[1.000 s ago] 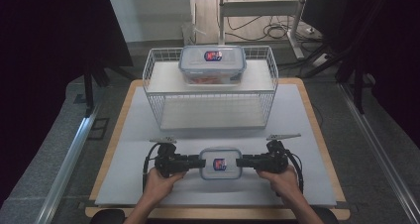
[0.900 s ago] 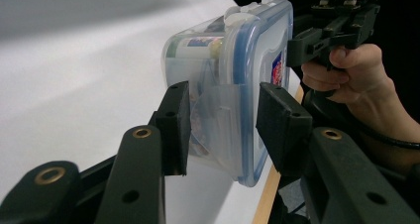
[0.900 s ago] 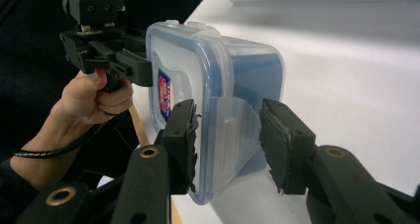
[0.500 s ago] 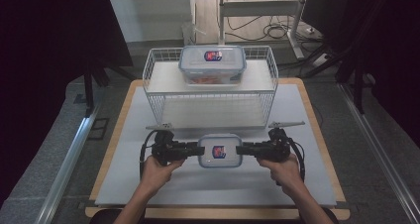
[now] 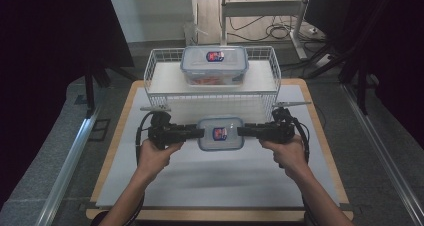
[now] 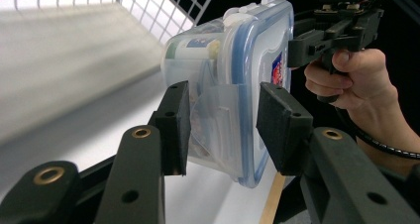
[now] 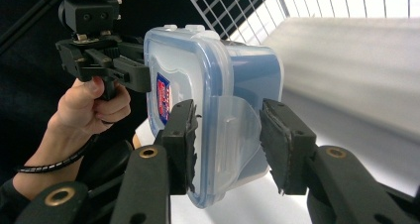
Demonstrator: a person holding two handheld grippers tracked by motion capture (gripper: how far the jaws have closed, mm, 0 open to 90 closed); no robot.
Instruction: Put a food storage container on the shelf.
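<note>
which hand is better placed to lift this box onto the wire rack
Neither alone: left tool and right tool each clamp an end flap of the small box, level before the rack. Lift with both.

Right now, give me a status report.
Both claws, left and right, clamp the small container by its end flaps. Wire basket directly ahead, holding another container.

Grey floor (image 5: 60,151) surrounds the table (image 5: 220,215); cables (image 5: 280,33) trail behind, darkness flanking.
</note>
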